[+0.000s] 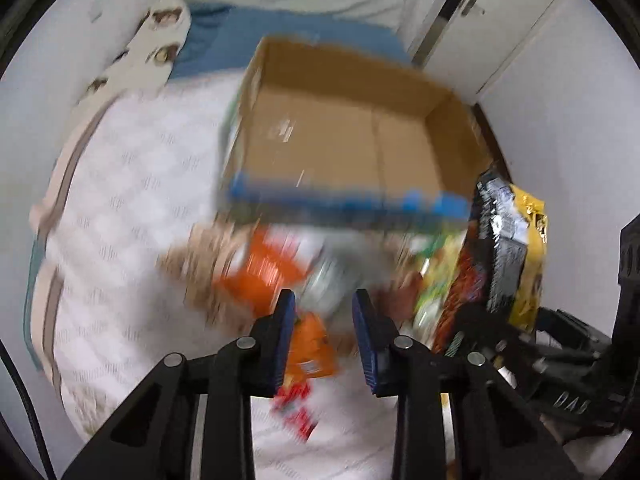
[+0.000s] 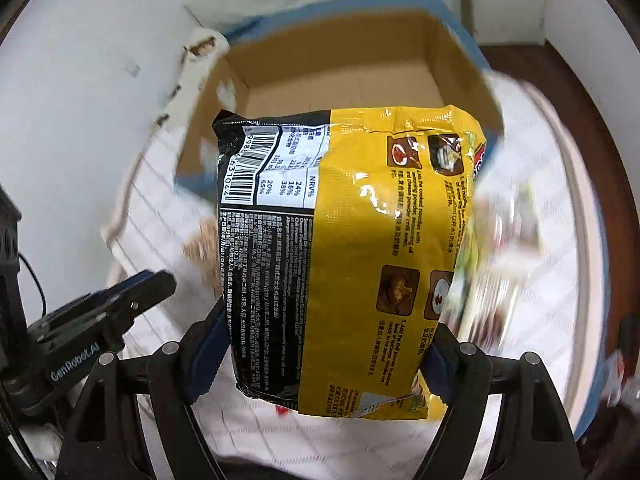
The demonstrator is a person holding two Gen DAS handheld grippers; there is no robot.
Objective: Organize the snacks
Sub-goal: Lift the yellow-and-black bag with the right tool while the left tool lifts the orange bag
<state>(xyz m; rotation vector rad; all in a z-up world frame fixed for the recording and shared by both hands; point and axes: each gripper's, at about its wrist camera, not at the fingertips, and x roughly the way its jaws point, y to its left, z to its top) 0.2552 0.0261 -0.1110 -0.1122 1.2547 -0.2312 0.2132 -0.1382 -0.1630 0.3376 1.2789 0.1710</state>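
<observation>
Clamped between the jaws of the right gripper point(image 2: 326, 344), a yellow-and-black instant noodle packet point(image 2: 344, 256) is held upright before the empty cardboard box point(image 2: 340, 76), presumably for dropping inside. The left gripper point(image 1: 324, 312) is held parted and empty over blurred loose snacks point(image 1: 272, 268) on the bed point(image 1: 132, 184).

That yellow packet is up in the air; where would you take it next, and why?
Probably forward over the open brown cardboard box, then release: the right hand-held gripper holds the yellow-and-black noodle packet just before it, and the box looks empty.
</observation>
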